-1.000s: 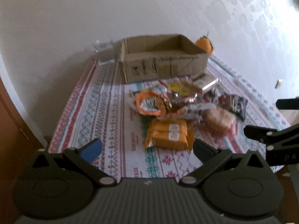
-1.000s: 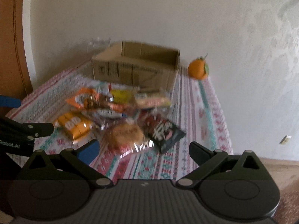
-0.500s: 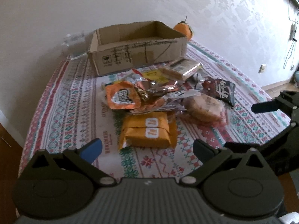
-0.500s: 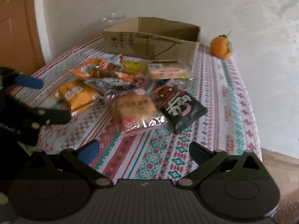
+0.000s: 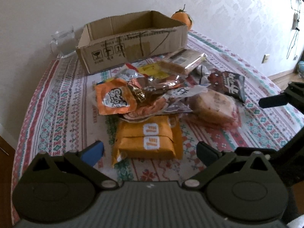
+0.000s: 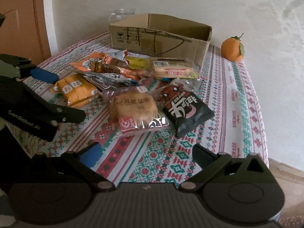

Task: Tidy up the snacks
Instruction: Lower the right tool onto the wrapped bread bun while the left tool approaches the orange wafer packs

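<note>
Left gripper hovered low over the near edge of the patterned-cloth counter, jaws spread wide, nothing held, nothing touched. The orange foil twin-pack of snacks lay on the cloth just beyond its fingertips, roughly centred w/ the gap. Right gripper was likewise wide open and empty, facing the clear-wrapped round pastry and the black crisp packet just beside it.

Snacks sat in a loose overlapping heap mid-counter. The open brown cardboard box stood behind the heap, apparently empty; nothing sorted yet.

Risks, as judged:
- Foil wrap is slick and slack, so a pinch on film only could slip or tear.
- Packs overlap; lifting the twin-pack may drag neighbours, e.g. the orange pouch w/ white logo.
- Pastry is fragile and may crush under a hard close.
- Grippers sat near each other, so a clash is possible if both reach in.
</note>
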`<act>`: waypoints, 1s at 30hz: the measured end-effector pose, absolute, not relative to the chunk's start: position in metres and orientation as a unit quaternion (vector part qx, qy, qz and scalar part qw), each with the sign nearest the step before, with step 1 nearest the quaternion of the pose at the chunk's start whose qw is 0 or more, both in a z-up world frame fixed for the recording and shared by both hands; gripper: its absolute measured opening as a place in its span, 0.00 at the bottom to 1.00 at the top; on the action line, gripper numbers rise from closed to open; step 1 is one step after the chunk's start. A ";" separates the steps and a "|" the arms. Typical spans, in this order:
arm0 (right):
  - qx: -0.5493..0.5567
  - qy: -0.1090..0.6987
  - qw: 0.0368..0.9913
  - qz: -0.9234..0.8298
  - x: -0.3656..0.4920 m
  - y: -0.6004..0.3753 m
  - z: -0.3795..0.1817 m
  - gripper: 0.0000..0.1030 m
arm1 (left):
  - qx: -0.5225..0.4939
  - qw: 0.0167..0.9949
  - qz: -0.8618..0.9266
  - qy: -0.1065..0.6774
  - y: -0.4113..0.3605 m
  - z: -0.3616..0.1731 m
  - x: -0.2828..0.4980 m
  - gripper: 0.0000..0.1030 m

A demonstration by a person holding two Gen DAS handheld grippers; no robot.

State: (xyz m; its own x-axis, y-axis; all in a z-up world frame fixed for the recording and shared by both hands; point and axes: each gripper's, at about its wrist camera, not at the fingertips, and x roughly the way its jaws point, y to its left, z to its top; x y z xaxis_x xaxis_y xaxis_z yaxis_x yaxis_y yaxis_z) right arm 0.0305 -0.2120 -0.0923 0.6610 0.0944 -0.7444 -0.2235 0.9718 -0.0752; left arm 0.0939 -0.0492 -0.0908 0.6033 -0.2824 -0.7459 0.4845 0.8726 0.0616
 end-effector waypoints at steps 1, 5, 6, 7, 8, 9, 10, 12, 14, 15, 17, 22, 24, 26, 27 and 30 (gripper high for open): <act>-0.081 0.402 0.908 0.091 0.031 -0.212 -0.092 1.00 | 0.129 0.885 -0.219 0.391 -0.050 -0.092 0.096 1.00; -0.086 0.397 0.908 0.101 0.034 -0.212 -0.090 1.00 | 0.134 0.883 -0.223 0.390 -0.054 -0.094 0.105 0.99; -0.086 0.396 0.908 0.104 0.035 -0.211 -0.090 1.00 | 0.135 0.883 -0.223 0.391 -0.054 -0.096 0.107 0.99; -0.087 0.395 0.908 0.107 0.036 -0.211 -0.089 1.00 | 0.135 0.882 -0.223 0.392 -0.054 -0.096 0.109 0.99; -0.090 0.393 0.908 0.110 0.036 -0.210 -0.089 1.00 | 0.130 0.881 -0.227 0.394 -0.053 -0.096 0.110 0.98; -0.092 0.392 0.909 0.113 0.037 -0.210 -0.088 1.00 | 0.127 0.880 -0.229 0.395 -0.052 -0.096 0.111 0.98; -0.093 0.390 0.909 0.115 0.038 -0.209 -0.087 1.00 | 0.125 0.880 -0.230 0.396 -0.051 -0.096 0.113 0.98; -0.095 0.388 0.909 0.122 0.040 -0.209 -0.086 1.00 | 0.119 0.879 -0.233 0.399 -0.049 -0.096 0.114 0.95; -0.095 0.385 0.909 0.130 0.042 -0.209 -0.084 1.00 | 0.108 0.876 -0.242 0.402 -0.046 -0.095 0.115 0.87; -0.096 0.383 0.909 0.132 0.043 -0.209 -0.084 0.99 | 0.101 0.875 -0.246 0.404 -0.044 -0.095 0.116 0.85; -0.098 0.381 0.909 0.136 0.046 -0.208 -0.083 0.98 | 0.100 0.878 -0.242 0.401 -0.042 -0.093 0.116 0.76; -0.101 0.379 0.908 0.150 0.056 -0.206 -0.082 0.90 | 0.094 0.878 -0.246 0.401 -0.037 -0.090 0.115 0.65; -0.107 0.377 0.906 0.158 0.062 -0.203 -0.081 0.86 | 0.095 0.877 -0.246 0.401 -0.036 -0.090 0.115 0.65; -0.111 0.375 0.905 0.167 0.067 -0.201 -0.080 0.83 | 0.095 0.877 -0.247 0.402 -0.035 -0.090 0.114 0.65; -0.113 0.375 0.904 0.171 0.070 -0.201 -0.081 0.82 | 0.096 0.876 -0.247 0.402 -0.035 -0.090 0.114 0.65; -0.118 0.374 0.902 0.182 0.077 -0.198 -0.082 0.79 | 0.097 0.876 -0.249 0.403 -0.034 -0.089 0.114 0.65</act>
State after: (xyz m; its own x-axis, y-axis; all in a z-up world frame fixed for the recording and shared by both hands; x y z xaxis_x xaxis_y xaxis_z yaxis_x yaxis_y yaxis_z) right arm 0.0768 -0.1984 -0.0824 0.6543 0.2394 -0.7174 -0.4163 0.9059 -0.0773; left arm 0.1137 -0.0338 -0.0894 0.5518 -0.3584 -0.7531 0.5139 0.8573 -0.0315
